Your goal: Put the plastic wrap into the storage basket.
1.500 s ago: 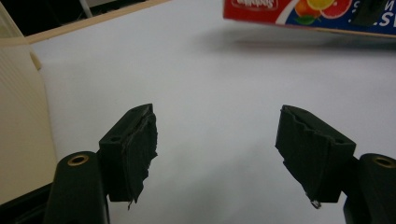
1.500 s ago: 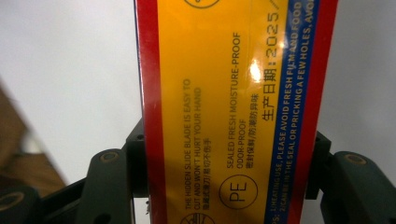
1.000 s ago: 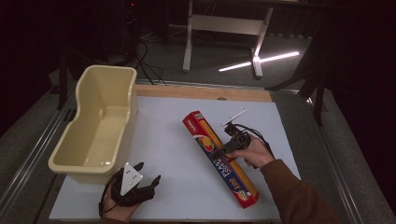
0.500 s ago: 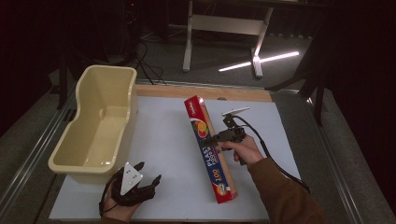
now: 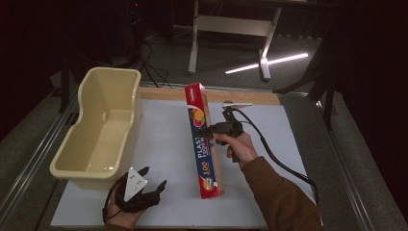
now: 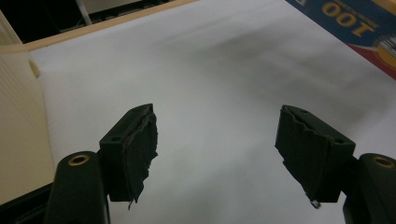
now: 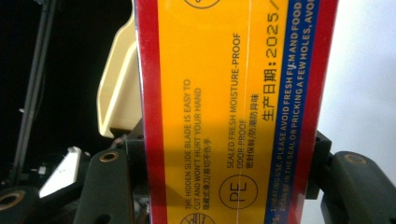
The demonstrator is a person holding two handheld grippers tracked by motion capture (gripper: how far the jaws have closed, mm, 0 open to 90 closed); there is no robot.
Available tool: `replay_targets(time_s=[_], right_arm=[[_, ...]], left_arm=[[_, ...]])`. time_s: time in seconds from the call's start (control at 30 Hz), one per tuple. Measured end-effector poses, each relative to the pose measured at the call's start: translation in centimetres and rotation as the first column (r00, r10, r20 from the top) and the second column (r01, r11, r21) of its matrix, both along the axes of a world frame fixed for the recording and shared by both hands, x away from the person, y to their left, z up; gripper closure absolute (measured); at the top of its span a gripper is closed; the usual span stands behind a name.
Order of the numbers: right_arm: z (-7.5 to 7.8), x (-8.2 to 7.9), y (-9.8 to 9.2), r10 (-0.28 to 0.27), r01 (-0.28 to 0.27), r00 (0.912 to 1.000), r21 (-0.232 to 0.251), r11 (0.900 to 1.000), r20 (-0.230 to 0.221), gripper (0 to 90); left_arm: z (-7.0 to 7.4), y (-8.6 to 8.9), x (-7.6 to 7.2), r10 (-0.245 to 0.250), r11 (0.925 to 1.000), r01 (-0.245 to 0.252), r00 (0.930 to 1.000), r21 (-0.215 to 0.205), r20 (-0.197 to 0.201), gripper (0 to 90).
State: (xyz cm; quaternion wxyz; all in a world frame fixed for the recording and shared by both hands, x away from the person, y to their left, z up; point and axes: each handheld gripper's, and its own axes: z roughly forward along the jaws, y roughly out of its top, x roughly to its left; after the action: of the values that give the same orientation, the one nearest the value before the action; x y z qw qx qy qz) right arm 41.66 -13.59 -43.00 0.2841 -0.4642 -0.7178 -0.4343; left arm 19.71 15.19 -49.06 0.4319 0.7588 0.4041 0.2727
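A long red, yellow and blue plastic wrap box (image 5: 202, 139) hangs above the white table sheet, its far end pointing away and its near end lower. My right gripper (image 5: 210, 131) is shut on its middle from the right. In the right gripper view the box (image 7: 233, 107) fills the space between the jaws, pressed on both sides. At the front left, my left gripper (image 5: 155, 176) lies open on the sheet, and its jaws (image 6: 217, 140) have nothing between them. A corner of the box (image 6: 355, 28) shows at the upper right of the left gripper view.
A cream plastic tub (image 5: 77, 163) stands along the left side of the white sheet (image 5: 163, 120), with its wall (image 6: 18, 116) close beside my left gripper. A wooden strip borders the far edge. Metal rails run down both table sides.
The right gripper has lifted the box off the sheet and swung it from a diagonal lie to nearly straight away, shifting it left toward the tub. The left gripper has stayed put.
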Motion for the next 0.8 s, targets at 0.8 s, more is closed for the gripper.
replay_targets(time_s=[0.8], right_arm=[[5.6, 3.0, 4.5, -0.111, 0.11, 0.9939, 0.117, 0.987, 0.001, 40.6]], left_arm=[[0.1, -0.3, -0.1, -0.015, 0.9997, 0.015, 0.9997, -0.017, 0.017, 29.0]])
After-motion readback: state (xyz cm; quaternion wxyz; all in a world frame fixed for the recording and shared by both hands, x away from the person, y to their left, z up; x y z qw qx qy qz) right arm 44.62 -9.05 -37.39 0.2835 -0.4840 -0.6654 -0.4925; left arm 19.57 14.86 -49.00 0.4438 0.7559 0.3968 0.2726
